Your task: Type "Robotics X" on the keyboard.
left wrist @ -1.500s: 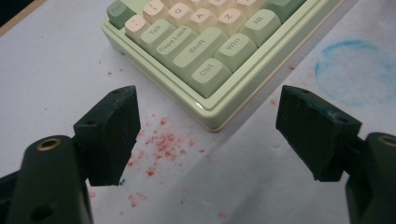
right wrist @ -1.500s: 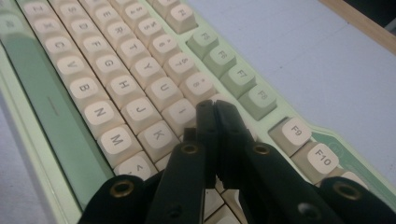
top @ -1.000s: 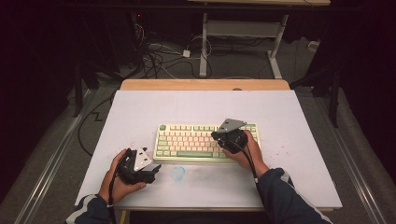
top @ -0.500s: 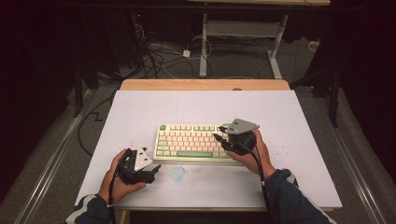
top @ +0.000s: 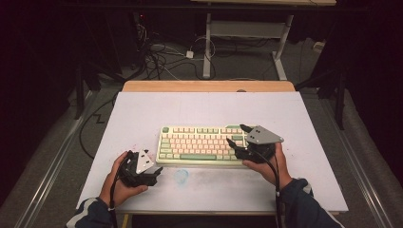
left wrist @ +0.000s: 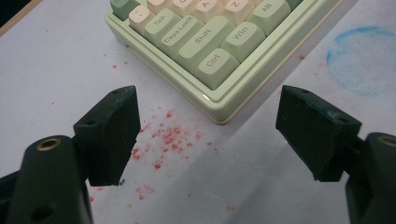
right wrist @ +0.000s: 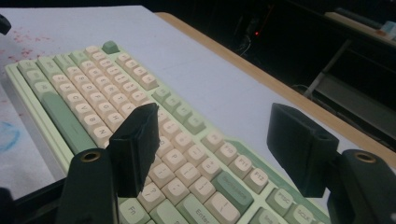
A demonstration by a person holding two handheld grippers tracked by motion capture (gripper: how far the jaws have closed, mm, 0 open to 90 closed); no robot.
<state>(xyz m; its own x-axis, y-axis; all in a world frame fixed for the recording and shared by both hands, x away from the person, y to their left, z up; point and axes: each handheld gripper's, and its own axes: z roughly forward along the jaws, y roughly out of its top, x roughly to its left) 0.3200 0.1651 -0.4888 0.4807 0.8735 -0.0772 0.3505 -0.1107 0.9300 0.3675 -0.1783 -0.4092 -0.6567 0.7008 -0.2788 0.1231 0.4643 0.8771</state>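
While the keyboard [top: 199,145] lies flat on the white table [top: 204,109], a little toward the near edge and with its long side running across, both grippers stand at its ends. It is pale green with cream and green keys; the left gripper view shows its lower left corner [left wrist: 219,100] with the Ctrl, Shift and Caps Lock keys, resting on the table amid red speckles [left wrist: 163,140] and near a blue ring-shaped smudge [left wrist: 364,60]. The right gripper [top: 238,135] hangs over the keyboard's right end, held in the right hand [top: 268,164] with its grey three-cornered plate uppermost. Its jaws have just been opening and now stand wide apart and released, with nothing between the pads; in the right gripper view [right wrist: 212,149] they sit above the keys without touching them. The left gripper [top: 154,172] rests just off the keyboard's left near corner, held in the left hand [top: 121,183]. Its jaws are likewise spread and grasp nothing, the corner of the keyboard lying ahead of them in the left gripper view [left wrist: 208,135]. Beyond the table's wooden far edge [top: 209,86], cables [top: 157,57] lie on a dark floor.
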